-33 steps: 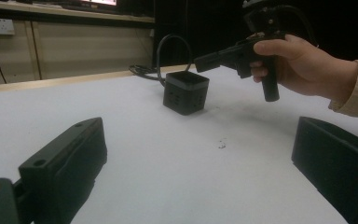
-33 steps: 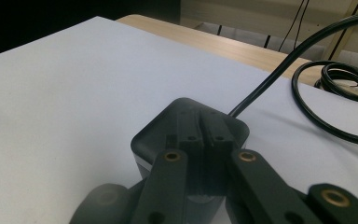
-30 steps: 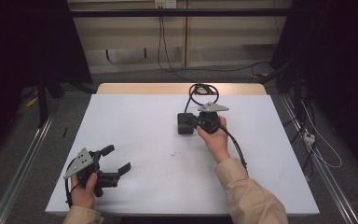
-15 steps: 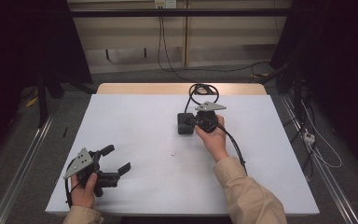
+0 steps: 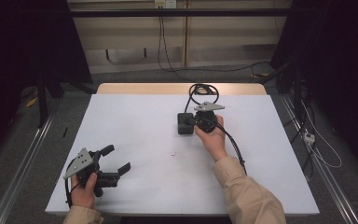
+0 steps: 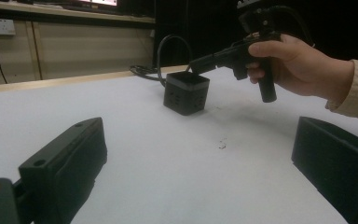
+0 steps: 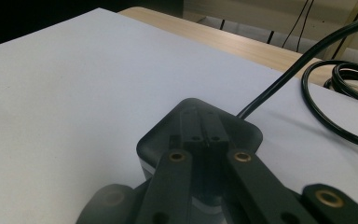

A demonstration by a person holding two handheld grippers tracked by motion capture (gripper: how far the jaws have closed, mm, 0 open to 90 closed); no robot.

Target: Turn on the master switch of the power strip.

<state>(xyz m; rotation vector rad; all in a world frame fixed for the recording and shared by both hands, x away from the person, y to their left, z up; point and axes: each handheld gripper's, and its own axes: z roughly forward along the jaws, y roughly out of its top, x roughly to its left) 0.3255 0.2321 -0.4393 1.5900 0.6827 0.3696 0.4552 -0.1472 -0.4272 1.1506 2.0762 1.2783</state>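
Black box (image 5: 185, 123) with cable (image 5: 200, 89) sits on white tabletop (image 5: 135, 121), just right of frame centre in high view, cable coiled toward upper edge. Right tongs (image 5: 191, 122) over box top; in right gripper view jaws pressed together, tips above box (image 7: 200, 135) top, contact unclear, nothing between them. Left tongs (image 5: 116, 158) at lower left, jaws spread wide, empty, well apart from box (image 6: 186, 92).
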